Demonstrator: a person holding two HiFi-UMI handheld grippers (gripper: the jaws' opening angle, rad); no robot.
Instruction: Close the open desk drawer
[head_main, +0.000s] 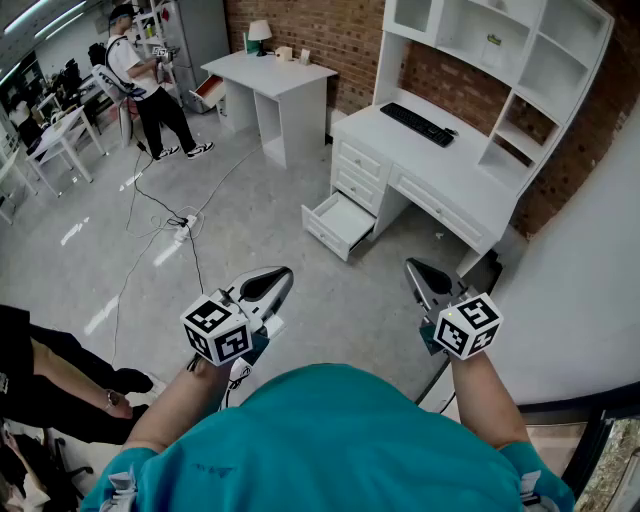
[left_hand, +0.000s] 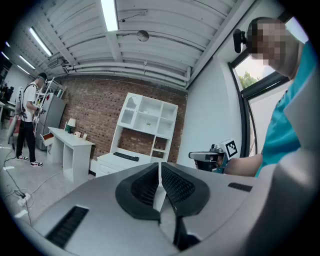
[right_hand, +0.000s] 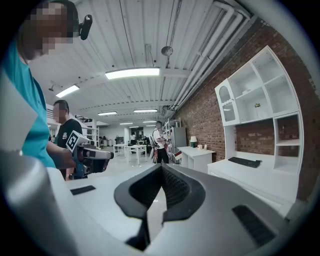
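Grey left gripper (head_main: 266, 288): jaws pressed together, nothing between them, held in the air and touching nothing.
Right gripper (head_main: 424, 276): jaws likewise together and empty, also held clear of everything.
Open drawer (head_main: 338, 222): lowest of the desk's left stack, pulled out over the floor, well ahead of both grippers.
White desk (head_main: 455, 176): against the brick wall, black keyboard (head_main: 418, 123) on top.
Person (head_main: 143, 82): standing far off, left.

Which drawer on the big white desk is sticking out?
The lowest white drawer in the stack of three. It is pulled out, while the two drawers above it and the long drawer beside them are shut.
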